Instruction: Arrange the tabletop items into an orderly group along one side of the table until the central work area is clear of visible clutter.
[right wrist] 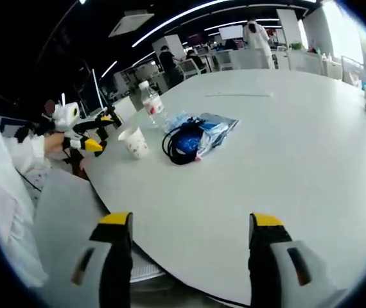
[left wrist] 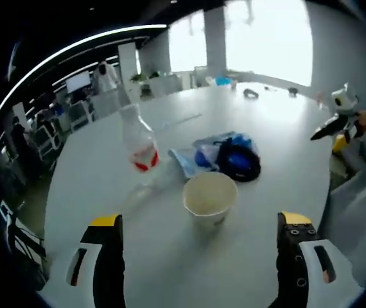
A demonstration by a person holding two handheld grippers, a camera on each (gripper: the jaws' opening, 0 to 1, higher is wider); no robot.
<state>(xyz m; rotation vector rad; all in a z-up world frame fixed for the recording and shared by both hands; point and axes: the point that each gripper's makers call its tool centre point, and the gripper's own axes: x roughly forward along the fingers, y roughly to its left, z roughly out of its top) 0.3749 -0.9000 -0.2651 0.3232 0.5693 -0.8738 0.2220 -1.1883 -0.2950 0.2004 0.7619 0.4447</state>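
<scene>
Both claws wide and empty, the left claw point(left wrist: 199, 244) faces the cup point(left wrist: 210, 197) at 12 o'clock, likely gripped next.

left gripper view close over paper cup point(left wrist: 210, 199), right gripper view farther off table edge, both sharing cup point(right wrist: 134, 142)

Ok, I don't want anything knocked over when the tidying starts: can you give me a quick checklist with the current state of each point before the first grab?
1. Left gripper open and empty: ok.
2. Right gripper open and empty: ok.
3. Paper cup upright, straight ahead of the left gripper: ok.
4. Water bottle standing upright: ok.
5. Cup empty of liquid: cannot tell.
6. Central area clear: not ok; the black cable and blue-and-clear packets lie in a loose pile.
</scene>
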